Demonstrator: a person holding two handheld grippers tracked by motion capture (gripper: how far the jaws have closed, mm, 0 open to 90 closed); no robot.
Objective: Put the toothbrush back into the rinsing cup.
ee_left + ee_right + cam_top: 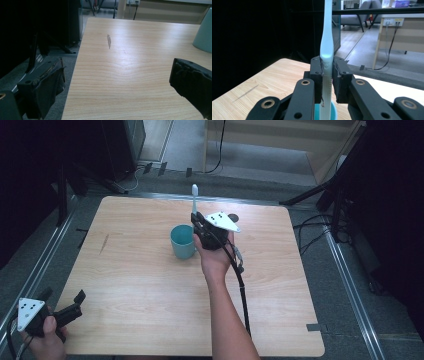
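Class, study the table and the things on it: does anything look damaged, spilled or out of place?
One flaw: a dark, narrow scuff mark mars the wooden table near its left edge. The teal cup stands upright, with nothing spilled.

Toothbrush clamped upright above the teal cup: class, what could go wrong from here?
1. The toothbrush is pinched narrowly by the right hand-held gripper; it might pivot or slip.
2. Lowered off-centre, it could tip the teal cup.
3. The left hand-held gripper sits open at the table corner, too far to steady the cup.
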